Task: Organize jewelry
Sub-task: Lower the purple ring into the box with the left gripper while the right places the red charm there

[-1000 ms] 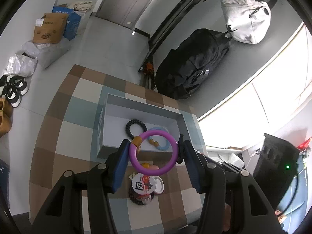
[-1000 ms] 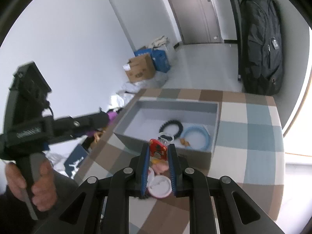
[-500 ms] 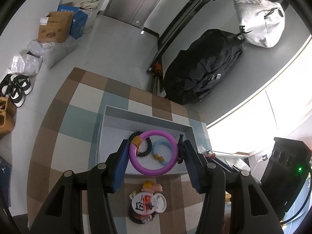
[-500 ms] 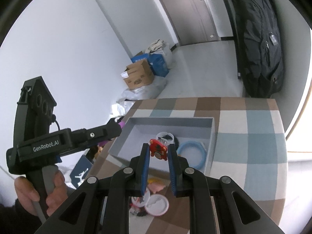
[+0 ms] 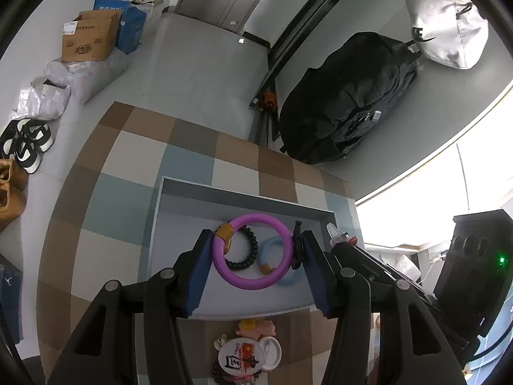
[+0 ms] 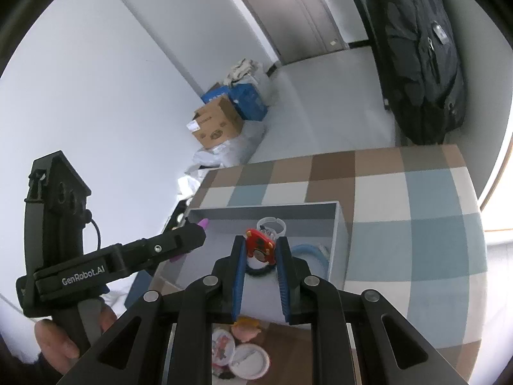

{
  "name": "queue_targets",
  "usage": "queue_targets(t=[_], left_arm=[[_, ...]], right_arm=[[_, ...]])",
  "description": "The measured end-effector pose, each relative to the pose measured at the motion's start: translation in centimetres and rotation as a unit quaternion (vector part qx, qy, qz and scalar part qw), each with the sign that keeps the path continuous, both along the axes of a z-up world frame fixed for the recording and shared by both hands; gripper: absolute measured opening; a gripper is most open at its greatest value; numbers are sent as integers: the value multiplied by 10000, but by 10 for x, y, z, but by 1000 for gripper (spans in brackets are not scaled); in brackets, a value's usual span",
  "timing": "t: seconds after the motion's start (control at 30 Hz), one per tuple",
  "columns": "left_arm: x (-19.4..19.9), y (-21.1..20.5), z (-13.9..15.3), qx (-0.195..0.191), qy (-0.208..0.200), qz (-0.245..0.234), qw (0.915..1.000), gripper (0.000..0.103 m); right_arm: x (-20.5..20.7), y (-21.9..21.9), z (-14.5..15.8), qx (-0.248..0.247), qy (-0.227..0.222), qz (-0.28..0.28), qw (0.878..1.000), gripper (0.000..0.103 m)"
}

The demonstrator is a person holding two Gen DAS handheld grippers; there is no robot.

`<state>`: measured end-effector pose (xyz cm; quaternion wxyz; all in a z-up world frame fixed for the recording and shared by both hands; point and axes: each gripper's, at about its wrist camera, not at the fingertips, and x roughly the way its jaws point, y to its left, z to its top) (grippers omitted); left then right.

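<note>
In the left wrist view my left gripper is shut on a purple bangle with an orange clasp, held over the open grey box. On the box floor lie a black beaded bracelet and a light blue bracelet. In the right wrist view my right gripper is shut on a ring with a red charm and a clear band, just over the box's near wall. The left gripper's body reaches in from the left, held by a person's hand.
Round badges and small pink and orange trinkets lie on the checked tablecloth in front of the box. Beyond the table edge are a black backpack, a white bag, cardboard boxes and shoes.
Both grippers have moved forward over the grey box with their pieces still held. The box now lies under the fingertips, and the badges have slid toward the bottom of both views.
</note>
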<state>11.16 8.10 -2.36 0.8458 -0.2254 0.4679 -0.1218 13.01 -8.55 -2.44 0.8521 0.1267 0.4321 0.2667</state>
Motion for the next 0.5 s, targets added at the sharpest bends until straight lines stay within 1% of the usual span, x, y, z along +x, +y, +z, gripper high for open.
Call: queue_targets(t=[0.23,0.3,0.33,0.43,0.47,0.5], left_arm=[[5,-3,-3,-79,110,-23,9999,49],[5,-3,-2,-59,79,-15,10000,49],[5,-3,-2,-74,66,-17,9999,49],[4,-2,0,-176,47,-47,9998,50],[5,-3,1,-166,49,-70,9998,51],[5,-4,2,-127,51,-71,9999,56]], right_arm=[[6,-3,-8,20,202,-52,9998,18],[6,-4,-8,8,190,-62,9998,18],[6,-4,-7,21,174,-72,9998,20],[4,-4,-3,49,69,-76,9999,20],[4,-4,-2,52,33,-75,10000,21],[2,-5,0,41,-21,-86,10000,24]])
